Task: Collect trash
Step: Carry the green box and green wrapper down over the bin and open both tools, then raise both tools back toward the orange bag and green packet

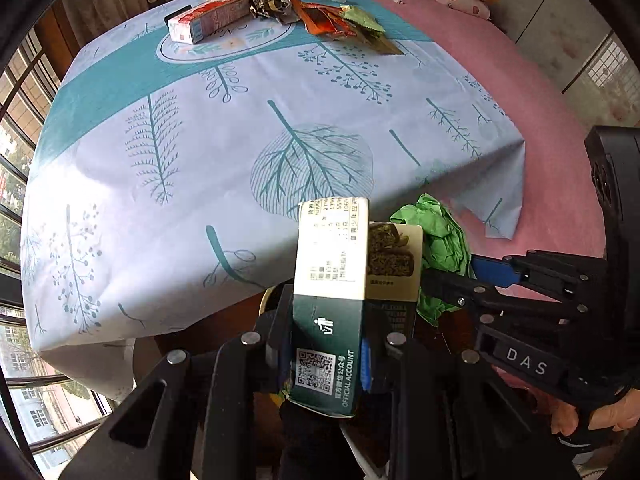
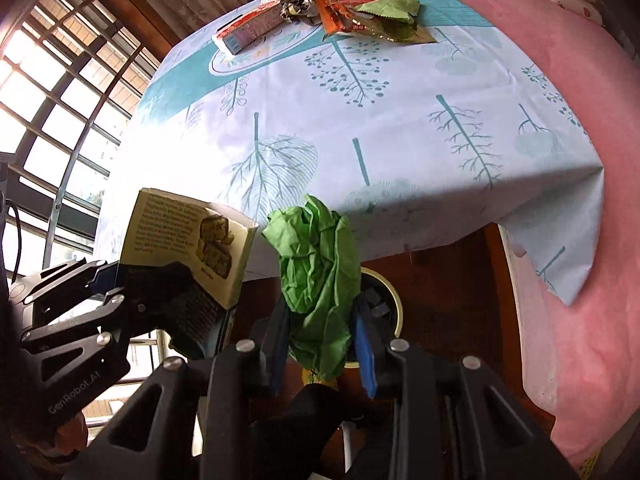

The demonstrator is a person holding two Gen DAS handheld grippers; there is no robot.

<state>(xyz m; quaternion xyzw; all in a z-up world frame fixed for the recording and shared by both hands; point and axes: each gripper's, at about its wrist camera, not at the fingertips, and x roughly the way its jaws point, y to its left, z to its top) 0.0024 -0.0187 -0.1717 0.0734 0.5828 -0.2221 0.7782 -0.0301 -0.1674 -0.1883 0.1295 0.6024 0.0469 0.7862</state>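
Trash is being carried in both grippers at this moment, off the near edge of the table. The left gripper [image 1: 326, 344] is pinching a dark green and cream snack box [image 1: 332, 280] between its pads, and the box is standing almost upright in the jaws. The right gripper [image 2: 320, 344] is clamping a crumpled green paper [image 2: 316, 276], which is bulging out above the blue pads. Both pieces are hanging just beside each other, below the table edge and above a round bin [image 2: 390, 300] with a pale rim that is standing on the brown floor under the table.

Judging from this, the step in hand is the transport to the bin, and the next move is calling for lowering both pieces over the opening and spreading the jaws. More trash is waiting at the far side of the table: a red and white carton [image 1: 208, 20], orange wrappers [image 1: 324, 20] and a green wrapper [image 1: 362, 22].

The snack box is showing a QR code with "OFFICIAL ACCOUNT" beside it. The right gripper body is reading "DAS", and the left one "GenRobot.AI".
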